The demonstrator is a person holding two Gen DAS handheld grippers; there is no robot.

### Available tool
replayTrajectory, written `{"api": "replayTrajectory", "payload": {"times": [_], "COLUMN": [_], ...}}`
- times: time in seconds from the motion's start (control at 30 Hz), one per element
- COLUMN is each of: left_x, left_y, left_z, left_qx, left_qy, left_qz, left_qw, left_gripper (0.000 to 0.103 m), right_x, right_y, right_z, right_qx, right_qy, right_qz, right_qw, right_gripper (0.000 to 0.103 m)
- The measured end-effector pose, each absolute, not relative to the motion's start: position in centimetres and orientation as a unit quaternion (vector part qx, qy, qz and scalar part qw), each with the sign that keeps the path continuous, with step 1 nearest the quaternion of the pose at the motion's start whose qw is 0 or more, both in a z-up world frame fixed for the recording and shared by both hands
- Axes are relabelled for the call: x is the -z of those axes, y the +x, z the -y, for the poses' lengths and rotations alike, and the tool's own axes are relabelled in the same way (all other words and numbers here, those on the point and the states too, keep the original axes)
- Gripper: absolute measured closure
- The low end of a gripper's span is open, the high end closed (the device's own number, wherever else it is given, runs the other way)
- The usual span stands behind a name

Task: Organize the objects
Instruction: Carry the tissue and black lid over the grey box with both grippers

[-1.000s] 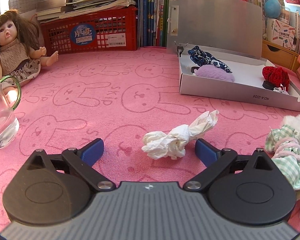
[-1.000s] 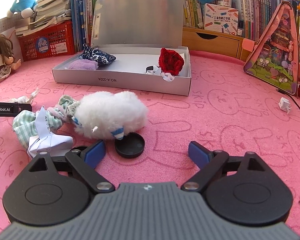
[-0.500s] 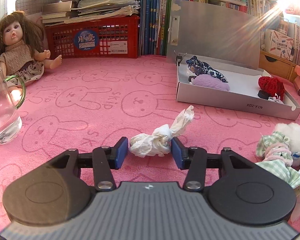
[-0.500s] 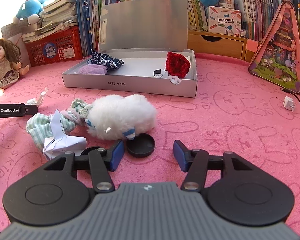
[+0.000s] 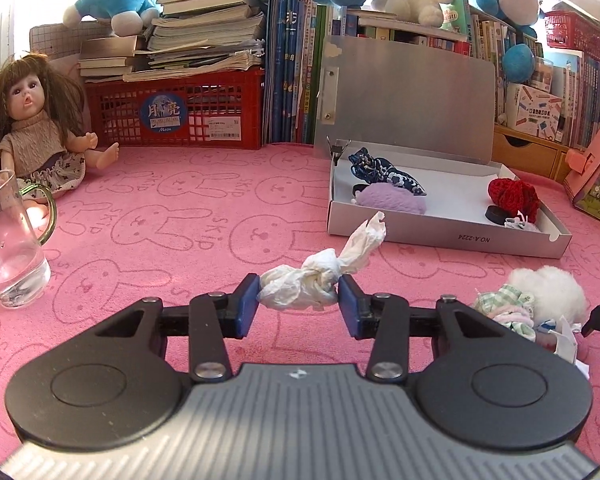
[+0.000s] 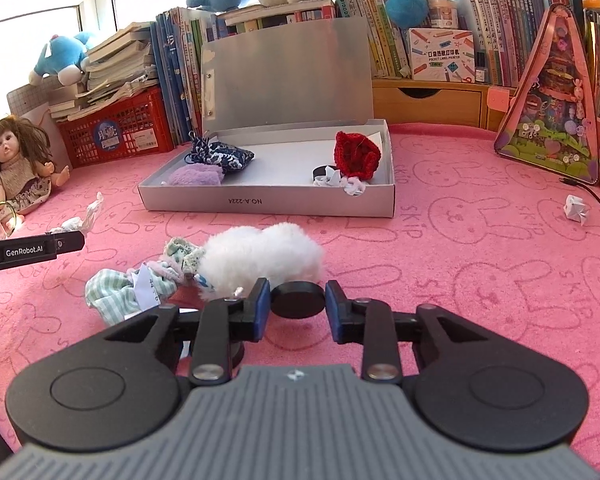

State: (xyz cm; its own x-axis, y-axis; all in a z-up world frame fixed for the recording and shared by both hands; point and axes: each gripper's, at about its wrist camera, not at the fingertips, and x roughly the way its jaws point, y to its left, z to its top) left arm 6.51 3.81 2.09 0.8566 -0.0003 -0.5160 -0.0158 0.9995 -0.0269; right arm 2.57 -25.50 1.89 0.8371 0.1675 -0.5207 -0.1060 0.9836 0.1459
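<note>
Crumpled tissue pinched in left gripper, long axis toward 1 o'clock, box at 1 o'clock; right gripper clamps black cap.

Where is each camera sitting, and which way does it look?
Left wrist: rides the left tongs, looks along them over the pink mat at the crumpled tissue they pinch; their fingers show.
Right wrist: rides the right tongs, facing the black round lid between them; the left tongs' tip shows.
Both see the grey box.
</note>
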Motion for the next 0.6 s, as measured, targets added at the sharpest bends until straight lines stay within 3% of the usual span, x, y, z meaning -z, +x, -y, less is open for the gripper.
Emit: {"api": "replayTrajectory", "payload": {"times": [0.6], "left_x": [-4.9], "left_y": [8.3], "left_z": [-1.9], "left_qx": [0.035], "left_qy": [-0.014], "left_qz": [-0.250], "left_qw": [0.968], "left_gripper": [0.054], "right_x": [-5.6], "right_y": [4.9], "right_z": [26.4], "right_qx": [-0.061], "right_qy": [0.057], "right_qz": [-0.228], "right_qw": [0.970], "right_gripper": [0.069]}}
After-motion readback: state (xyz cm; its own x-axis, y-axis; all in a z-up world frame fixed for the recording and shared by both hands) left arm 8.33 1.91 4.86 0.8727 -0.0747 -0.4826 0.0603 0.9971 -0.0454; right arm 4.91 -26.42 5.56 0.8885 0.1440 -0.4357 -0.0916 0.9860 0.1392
